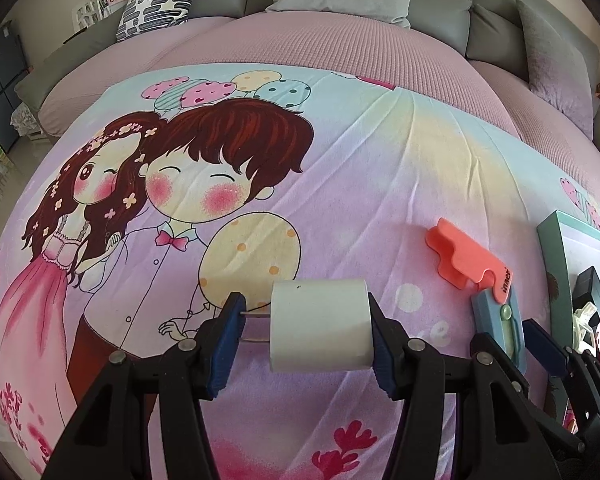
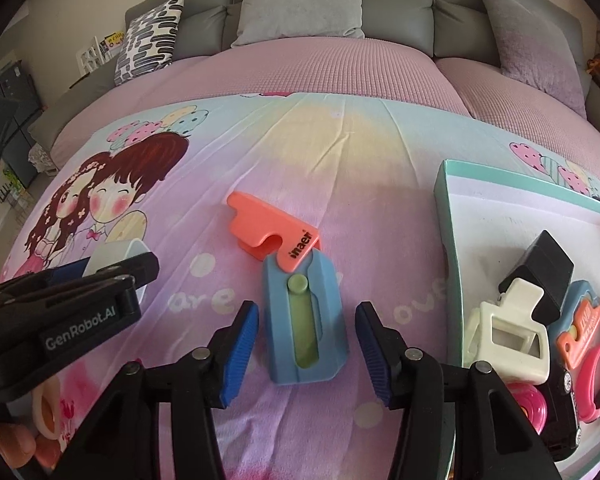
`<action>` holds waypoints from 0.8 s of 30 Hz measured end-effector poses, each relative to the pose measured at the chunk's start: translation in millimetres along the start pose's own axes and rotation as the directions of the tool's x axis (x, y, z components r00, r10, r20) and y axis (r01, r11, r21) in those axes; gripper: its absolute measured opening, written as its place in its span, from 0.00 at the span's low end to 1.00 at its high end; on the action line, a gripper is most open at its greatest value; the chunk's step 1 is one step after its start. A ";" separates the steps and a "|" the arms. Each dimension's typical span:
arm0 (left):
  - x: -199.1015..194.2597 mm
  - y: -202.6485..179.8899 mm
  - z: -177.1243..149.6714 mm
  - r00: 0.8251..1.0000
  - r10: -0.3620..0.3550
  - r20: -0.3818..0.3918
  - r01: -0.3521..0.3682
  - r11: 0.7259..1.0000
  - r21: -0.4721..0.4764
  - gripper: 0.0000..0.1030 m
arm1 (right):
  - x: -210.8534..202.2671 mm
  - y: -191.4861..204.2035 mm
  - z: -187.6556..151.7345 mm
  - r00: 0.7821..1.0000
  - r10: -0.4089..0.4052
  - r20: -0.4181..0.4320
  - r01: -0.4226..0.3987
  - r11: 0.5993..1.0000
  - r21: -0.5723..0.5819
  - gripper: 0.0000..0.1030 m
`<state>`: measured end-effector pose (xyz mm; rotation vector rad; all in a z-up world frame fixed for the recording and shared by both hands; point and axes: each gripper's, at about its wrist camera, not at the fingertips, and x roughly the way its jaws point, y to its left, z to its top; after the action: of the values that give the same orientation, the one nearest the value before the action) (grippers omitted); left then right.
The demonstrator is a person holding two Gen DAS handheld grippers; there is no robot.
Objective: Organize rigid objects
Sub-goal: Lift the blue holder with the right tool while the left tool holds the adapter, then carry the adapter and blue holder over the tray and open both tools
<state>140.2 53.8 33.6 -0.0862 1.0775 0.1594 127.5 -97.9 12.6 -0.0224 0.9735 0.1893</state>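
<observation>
My left gripper (image 1: pixel 306 334) is shut on a white plug adapter (image 1: pixel 320 326), its two metal prongs pointing at the left pad, held just above the cartoon bedsheet. It shows at the left of the right wrist view (image 2: pixel 116 258). My right gripper (image 2: pixel 306 350) is open, its blue pads either side of a blue toy cutter (image 2: pixel 304 328) with a green slider and an orange blade (image 2: pixel 268 236), lying flat on the sheet. The cutter also shows in the left wrist view (image 1: pixel 496 320).
A teal-rimmed white box lid (image 2: pixel 446 216) at the right holds a white clip (image 2: pixel 508 340), a black block (image 2: pixel 548 272), a blue-orange toy and pink pieces. Orange and peach rings (image 2: pixel 46 416) lie at the lower left. Grey sofa cushions (image 2: pixel 300 0) stand behind.
</observation>
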 end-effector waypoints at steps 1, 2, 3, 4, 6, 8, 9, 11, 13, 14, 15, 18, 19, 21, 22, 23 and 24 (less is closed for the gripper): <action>0.4 0.6 -0.3 1.000 0.001 0.000 -0.001 1.000 -0.001 0.57 | 1.1 1.4 1.4 1.000 -0.005 0.002 0.005 1.000 -0.008 0.53; 1.1 0.9 -0.2 1.000 0.003 -0.001 -0.003 1.000 -0.002 0.57 | 2.5 3.0 2.7 1.000 -0.013 0.002 0.013 1.000 -0.013 0.53; 1.8 1.3 -0.3 1.000 0.004 -0.003 -0.004 1.000 -0.003 0.57 | 3.6 4.3 3.8 1.000 -0.020 0.004 0.020 1.000 -0.019 0.53; 2.3 1.5 -0.4 1.000 0.006 -0.004 -0.006 1.000 -0.002 0.57 | 4.6 5.4 4.5 1.000 -0.026 0.005 0.026 0.999 -0.024 0.52; 2.6 0.9 -1.0 1.000 0.008 -0.005 -0.008 1.000 0.002 0.57 | 5.3 7.3 5.1 1.000 -0.028 0.005 0.028 0.999 -0.029 0.46; 2.4 0.2 -1.0 1.000 0.010 -0.004 -0.010 1.000 0.006 0.57 | 4.6 6.9 5.4 1.000 -0.025 0.008 0.025 0.999 -0.028 0.43; 2.1 -0.2 -1.2 1.000 0.011 -0.003 -0.011 1.000 0.009 0.57 | 4.2 6.7 5.6 1.000 -0.023 0.009 0.023 0.999 -0.028 0.43; 1.6 -1.4 -1.1 1.000 0.012 0.000 -0.012 1.000 0.014 0.57 | 3.0 5.6 5.0 1.000 -0.014 0.011 0.014 1.000 -0.020 0.42; -0.4 -2.9 -1.0 1.000 0.007 0.006 -0.007 1.000 0.017 0.57 | -0.7 2.6 5.0 1.000 0.002 0.022 -0.003 1.000 0.001 0.42; -2.5 -2.9 -0.6 1.000 0.001 0.014 -0.001 1.000 0.013 0.57 | -4.5 1.0 5.4 0.999 0.010 0.033 -0.010 1.000 0.012 0.42; -5.8 -2.4 0.1 1.000 -0.007 0.025 0.007 1.000 0.005 0.57 | -9.8 -0.9 6.0 0.999 0.015 0.051 -0.016 1.000 0.021 0.41; -20.8 -0.9 3.1 0.996 -0.048 0.074 0.049 0.999 -0.020 0.57 | -32.9 -8.7 9.5 0.992 0.018 0.123 -0.024 0.999 0.047 0.41; -26.8 -0.9 4.2 0.993 -0.069 0.093 0.072 0.997 -0.028 0.57 | -41.4 -12.1 10.7 0.989 0.018 0.148 -0.026 0.998 0.056 0.41; -39.7 -3.2 6.7 0.985 -0.113 0.132 0.119 0.992 -0.033 0.57 | -58.0 -19.6 12.8 0.981 0.019 0.193 -0.034 0.997 0.075 0.41; -46.7 -5.6 8.0 0.980 -0.130 0.150 0.136 0.990 -0.031 0.57 | -66.0 -23.6 13.2 0.977 0.020 0.212 -0.038 0.996 0.082 0.41; -53.9 -8.3 9.1 0.975 -0.143 0.170 0.150 0.988 -0.026 0.57 | -74.7 -27.7 15.0 0.972 0.019 0.232 -0.041 0.995 0.089 0.41; -60.9 -11.5 10.4 0.970 -0.154 0.188 0.161 0.987 -0.022 0.57 | -83.1 -32.4 15.3 0.967 0.012 0.253 -0.037 0.995 0.094 0.41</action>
<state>123.0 38.7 92.1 -0.1860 0.8769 0.0430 100.0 -140.7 87.5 0.1022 0.7283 0.1624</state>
